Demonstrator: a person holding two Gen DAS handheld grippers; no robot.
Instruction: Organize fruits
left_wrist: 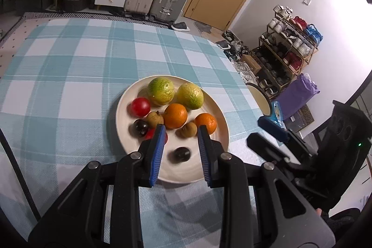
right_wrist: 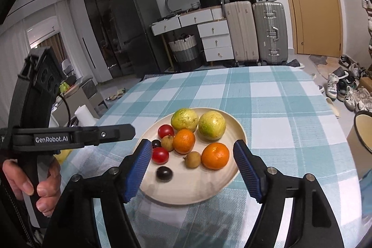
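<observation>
Fruit is gathered on a cream plate (left_wrist: pixel 218 131) that sits on the blue-checked counter (left_wrist: pixel 69 66): two green-yellow guavas (left_wrist: pixel 161 91) at the far side, two oranges (left_wrist: pixel 175 115) nearer, and among them small red tomatoes (left_wrist: pixel 140 106), brown longans (left_wrist: pixel 186 129) and dark grapes (left_wrist: pixel 181 154). Left tongs (left_wrist: pixel 181 127) hang over the plate's near half, pads set a narrow gap apart and gripping nothing. Right tongs (right_wrist: pixel 192 142) hover above the same plate, spread wide and empty. A hand (right_wrist: pixel 34 187) grips the left tool's handle.
</observation>
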